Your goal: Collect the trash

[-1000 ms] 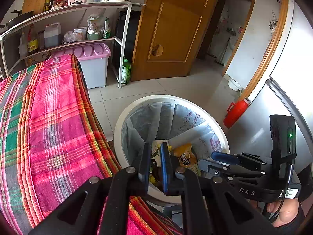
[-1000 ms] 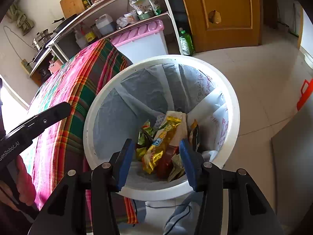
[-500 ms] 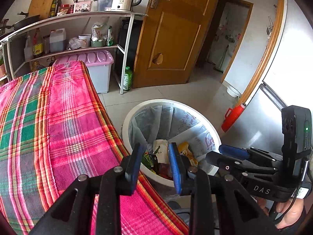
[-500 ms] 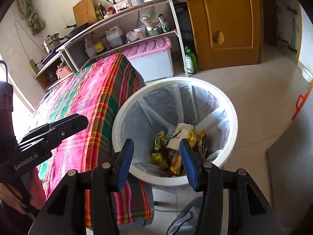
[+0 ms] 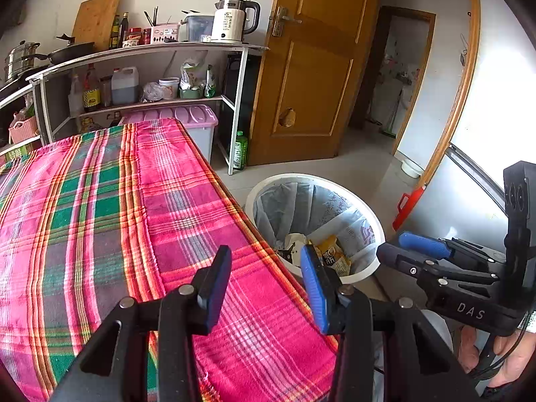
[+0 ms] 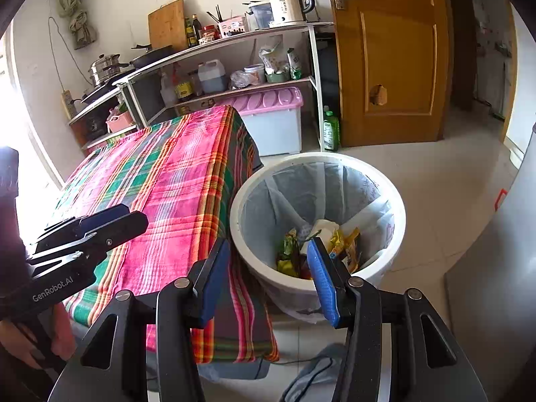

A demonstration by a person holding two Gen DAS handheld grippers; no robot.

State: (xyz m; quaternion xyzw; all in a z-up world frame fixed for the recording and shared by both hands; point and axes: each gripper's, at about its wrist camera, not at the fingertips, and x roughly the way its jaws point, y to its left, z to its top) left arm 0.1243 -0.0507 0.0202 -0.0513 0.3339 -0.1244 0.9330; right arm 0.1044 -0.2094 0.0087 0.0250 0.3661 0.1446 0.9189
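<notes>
A white trash bin (image 5: 375, 221) (image 6: 400, 214) with a grey liner stands on the floor beside the table's corner. Several snack wrappers (image 5: 331, 256) (image 6: 291, 254) and a white paper piece lie inside it. My left gripper (image 5: 266, 284) is open and empty above the plaid tablecloth (image 5: 117, 221) near the table edge. My right gripper (image 6: 268, 278) is open and empty, held above the table corner and the bin's near rim. Each gripper shows in the other's view: the right one (image 5: 418, 248), the left one (image 6: 100, 224).
The table with the pink-green cloth (image 6: 174, 181) fills the left. A metal shelf (image 5: 150, 53) with kettle, bottles and jars stands behind, a pink-lidded storage box (image 5: 187, 124) below it. A wooden door (image 5: 311, 67) and a red container (image 5: 408, 206) by the steel fridge (image 6: 495, 284) are to the right.
Both grippers have risen and pulled back from over the bin. The left jaws have opened from nearly closed to wide. The bin now looks smaller and lower.
</notes>
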